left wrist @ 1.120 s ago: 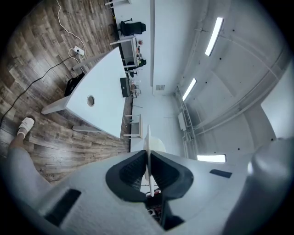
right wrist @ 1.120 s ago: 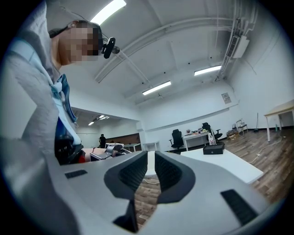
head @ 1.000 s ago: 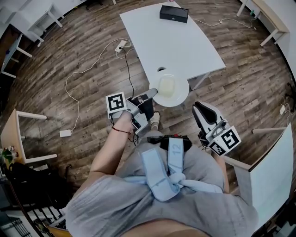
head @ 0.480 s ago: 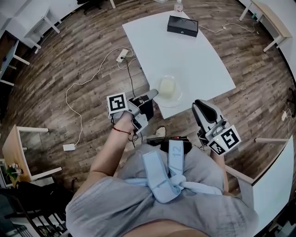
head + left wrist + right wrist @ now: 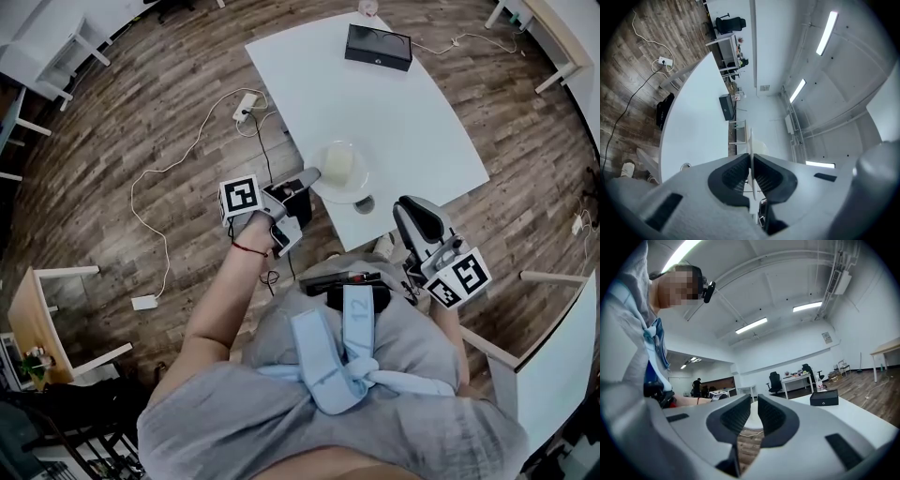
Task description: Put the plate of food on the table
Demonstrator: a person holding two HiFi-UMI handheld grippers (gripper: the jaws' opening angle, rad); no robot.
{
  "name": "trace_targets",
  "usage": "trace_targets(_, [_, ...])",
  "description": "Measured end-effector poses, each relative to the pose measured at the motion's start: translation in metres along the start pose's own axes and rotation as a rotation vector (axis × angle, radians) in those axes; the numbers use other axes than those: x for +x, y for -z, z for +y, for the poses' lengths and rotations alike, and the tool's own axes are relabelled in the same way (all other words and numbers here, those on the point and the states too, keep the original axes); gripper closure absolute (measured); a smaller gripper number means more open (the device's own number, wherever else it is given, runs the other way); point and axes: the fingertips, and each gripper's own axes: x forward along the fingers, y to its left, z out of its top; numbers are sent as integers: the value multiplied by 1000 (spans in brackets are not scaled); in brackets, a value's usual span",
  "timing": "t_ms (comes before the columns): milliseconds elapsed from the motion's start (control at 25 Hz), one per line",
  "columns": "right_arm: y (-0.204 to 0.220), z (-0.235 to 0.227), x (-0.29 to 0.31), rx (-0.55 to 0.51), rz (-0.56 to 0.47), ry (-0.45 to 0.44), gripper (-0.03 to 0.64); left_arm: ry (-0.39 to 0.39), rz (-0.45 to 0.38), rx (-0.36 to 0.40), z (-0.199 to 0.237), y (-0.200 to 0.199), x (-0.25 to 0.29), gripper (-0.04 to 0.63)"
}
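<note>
A clear plate (image 5: 339, 172) with a pale yellow block of food (image 5: 338, 164) is over the near corner of the white table (image 5: 394, 103); I cannot tell whether it touches the top. My left gripper (image 5: 307, 177) is shut on the plate's left rim. In the left gripper view the plate (image 5: 750, 154) shows edge-on, pinched between the jaws. My right gripper (image 5: 405, 208) hangs beside the table's near edge, to the right of the plate, with its jaws together and nothing in them. In the right gripper view, the right gripper (image 5: 753, 416) points across the table (image 5: 862, 420).
A black box (image 5: 378, 46) lies at the table's far end, and a round cable hole (image 5: 364, 203) is near the front edge. A power strip (image 5: 242, 106) and white cables lie on the wood floor to the left. Other desks (image 5: 553, 37) stand around.
The plate in my left gripper has moved forward, from hanging off the table's near edge to over the tabletop. The person has stepped closer to the table. The right gripper stayed low.
</note>
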Motion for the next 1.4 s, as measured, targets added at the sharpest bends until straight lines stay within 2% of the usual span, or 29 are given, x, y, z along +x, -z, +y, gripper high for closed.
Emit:
trace_targets(360, [15,-20,22,23,38,-55,581,9,-26,49,42,-35,16,566])
trace_targets(640, [31,-25,33,43,68,-92,581,8,-6,7,97,-38,22,566])
trace_targets(840, [38,-28,33,59,87,-86,581,-14,4,-44,148,-39,26,566])
trace_targets(1040, [41,-33,29,66,103,-62,581,-8,6,-1,172,-47,38,566])
trace_targets(1240, [47,-36,30,70,124,-48,581,-59,12,4,195,-52,43,566])
trace_targets(1400, [49,-38,32,70,132,-46,581,-117,48,23,205,-52,50,566])
